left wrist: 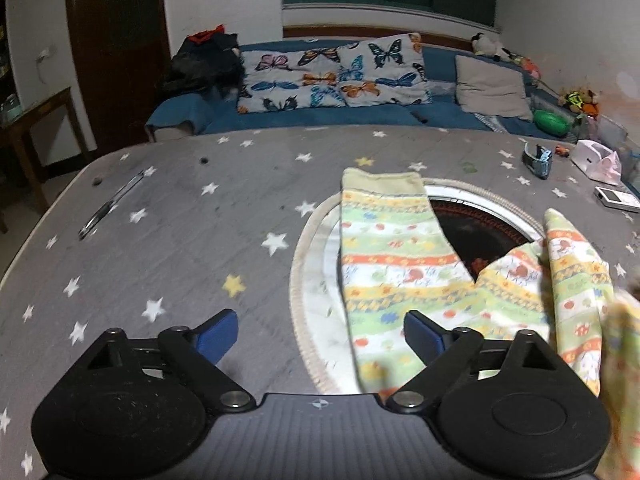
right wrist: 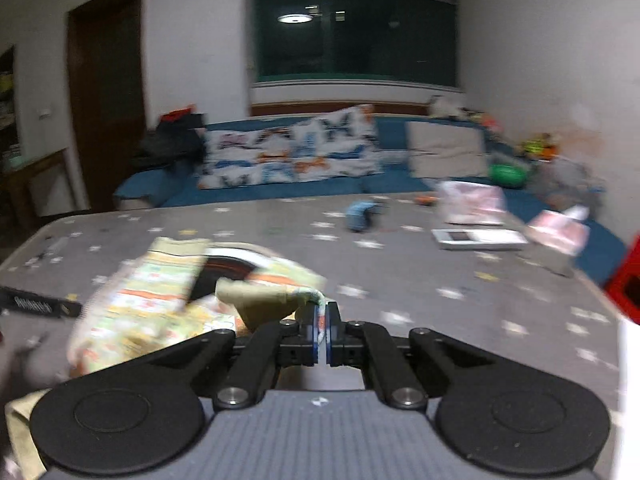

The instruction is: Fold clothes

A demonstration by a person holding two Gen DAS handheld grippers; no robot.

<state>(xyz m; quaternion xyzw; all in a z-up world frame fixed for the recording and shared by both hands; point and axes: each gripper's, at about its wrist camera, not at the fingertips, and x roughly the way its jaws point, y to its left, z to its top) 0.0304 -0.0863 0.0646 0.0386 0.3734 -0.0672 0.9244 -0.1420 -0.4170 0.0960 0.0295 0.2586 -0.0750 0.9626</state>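
A pair of small patterned pants point(left wrist: 400, 264), striped green, yellow and orange, lies on the grey star-print table point(left wrist: 180, 220), partly over a round inset in the middle. One leg lies flat and points away. The other leg point(left wrist: 576, 272) is lifted at the right. My left gripper point(left wrist: 320, 332) is open and empty, low over the table at the near edge of the pants. My right gripper point(right wrist: 322, 320) is shut on the edge of the pants point(right wrist: 160, 300) and holds that leg up off the table. The right wrist view is blurred.
A round opening with a white rim point(left wrist: 308, 280) and dark centre sits under the pants. A pen point(left wrist: 112, 204) lies at the left. A blue watch point(left wrist: 538, 160), a tissue pack point(left wrist: 596, 160) and a white device point(left wrist: 616, 198) lie at the far right. A blue sofa point(left wrist: 320, 116) stands behind.
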